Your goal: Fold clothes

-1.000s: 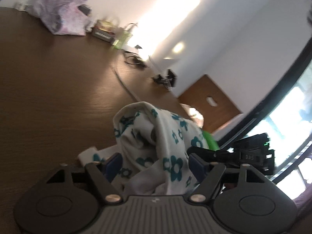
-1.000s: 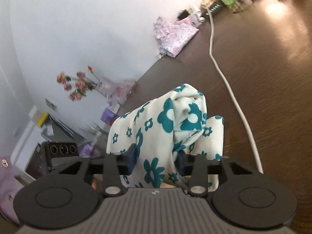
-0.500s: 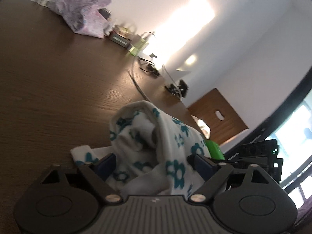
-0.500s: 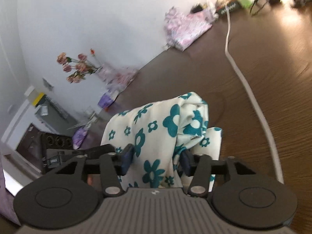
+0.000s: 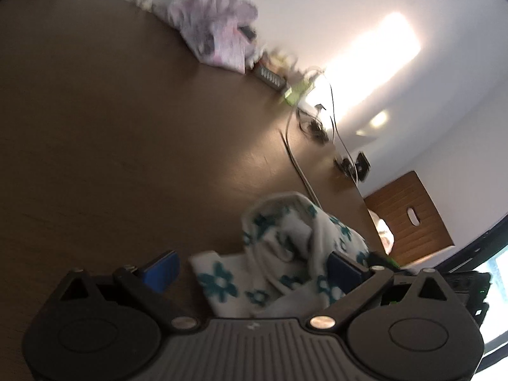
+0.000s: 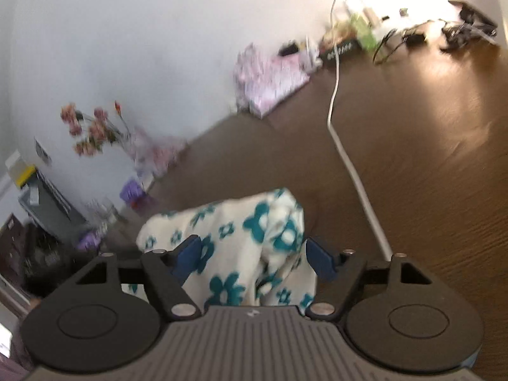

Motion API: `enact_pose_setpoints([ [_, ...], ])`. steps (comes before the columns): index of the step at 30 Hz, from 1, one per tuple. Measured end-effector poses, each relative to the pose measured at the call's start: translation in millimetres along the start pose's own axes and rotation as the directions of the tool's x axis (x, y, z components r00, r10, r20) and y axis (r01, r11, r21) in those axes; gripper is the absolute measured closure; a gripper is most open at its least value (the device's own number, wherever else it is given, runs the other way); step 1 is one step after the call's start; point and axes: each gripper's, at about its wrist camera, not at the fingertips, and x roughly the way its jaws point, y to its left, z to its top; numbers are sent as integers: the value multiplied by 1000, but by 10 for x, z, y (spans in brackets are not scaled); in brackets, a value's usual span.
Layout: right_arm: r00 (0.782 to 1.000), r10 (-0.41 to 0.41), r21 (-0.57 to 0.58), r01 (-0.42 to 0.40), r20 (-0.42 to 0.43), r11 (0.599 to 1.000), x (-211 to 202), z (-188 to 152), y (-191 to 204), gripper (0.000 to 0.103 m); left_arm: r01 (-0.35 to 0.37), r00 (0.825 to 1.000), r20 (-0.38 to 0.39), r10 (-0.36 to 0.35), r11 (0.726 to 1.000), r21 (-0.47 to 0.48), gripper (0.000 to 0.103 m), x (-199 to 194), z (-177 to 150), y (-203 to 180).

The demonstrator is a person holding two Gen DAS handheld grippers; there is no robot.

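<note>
A cream garment with teal flowers (image 5: 285, 254) lies bunched in a heap on the dark wooden table (image 5: 111, 127). My left gripper (image 5: 252, 270) straddles it with jaws opening. Its left blue pad (image 5: 160, 270) stands clear of the cloth, and the right pad sits at the cloth's edge. In the right wrist view the same garment (image 6: 254, 247) slumps between the fingers of my right gripper (image 6: 254, 258), whose jaws are also opening. There is a small gap at its right pad (image 6: 320, 262). Neither gripper pinches the cloth.
A pink patterned garment (image 5: 216, 35) (image 6: 270, 76) lies at the table's far edge by the wall. A white cable (image 6: 349, 158) runs across the table past the heap. Small electronics and wires (image 6: 412, 35) crowd the far corner. Flowers (image 6: 95, 127) stand at the left.
Both pairs of jaws have spread wider and let go of the flowered garment, which has sunk lower onto the table. Both views have rolled and are blurred by motion.
</note>
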Motion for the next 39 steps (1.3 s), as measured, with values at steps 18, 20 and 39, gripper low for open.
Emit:
enact_pose_setpoints([
  [18, 995, 103, 81, -103, -5, 991, 11, -136, 25, 56, 200, 980, 51, -194, 963, -181, 58, 369, -136, 130],
  [20, 999, 51, 15, -51, 20, 999, -53, -130, 119, 53, 179, 984, 52, -173, 972, -149, 57, 350, -159, 88],
  [39, 993, -31, -278, 61, 111, 959, -78, -216, 687, 91, 120, 979, 165, -120, 993, 9, 37, 2, -272, 36],
])
